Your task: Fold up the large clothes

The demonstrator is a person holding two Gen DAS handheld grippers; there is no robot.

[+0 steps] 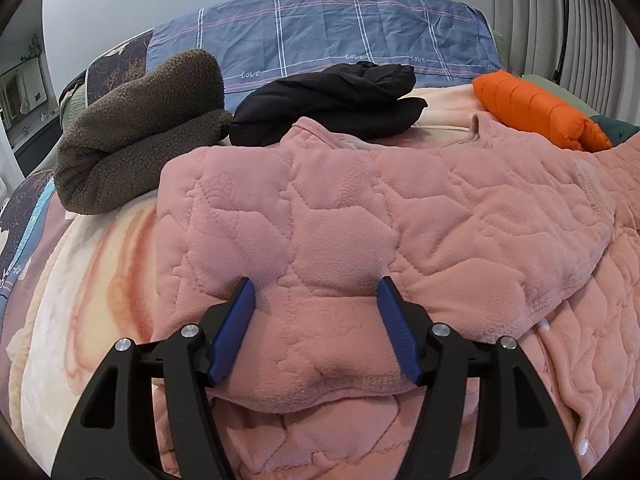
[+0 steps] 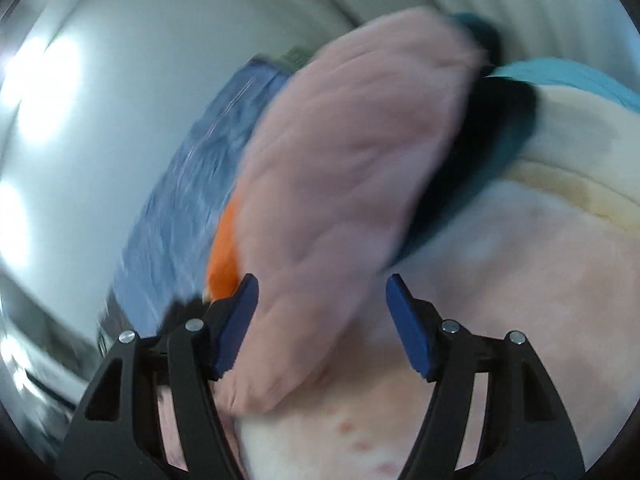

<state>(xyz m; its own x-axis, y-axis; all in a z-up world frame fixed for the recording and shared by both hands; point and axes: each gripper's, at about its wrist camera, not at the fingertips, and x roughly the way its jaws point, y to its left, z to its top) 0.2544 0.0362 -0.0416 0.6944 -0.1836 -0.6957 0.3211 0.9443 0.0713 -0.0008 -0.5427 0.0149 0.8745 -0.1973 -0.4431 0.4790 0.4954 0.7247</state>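
A pink quilted fleece garment (image 1: 360, 216) lies spread on the bed, with one part folded over itself. My left gripper (image 1: 316, 292) is open, its blue fingers (image 1: 236, 332) pressing down on either side of a bulge of the pink fabric near its front edge. In the blurred right wrist view, my right gripper (image 2: 320, 292) is open, and a pink sleeve or flap of the same garment (image 2: 344, 168) lies between and past its fingers, close to the left finger (image 2: 236, 324). I cannot tell if it touches the fabric.
A brown fleece garment (image 1: 140, 136), a black folded jacket (image 1: 332, 100) and an orange puffer jacket (image 1: 536, 112) lie at the far side of the bed. A blue plaid sheet (image 1: 320, 32) lies behind them. A cream and pink blanket (image 1: 92, 280) covers the bed.
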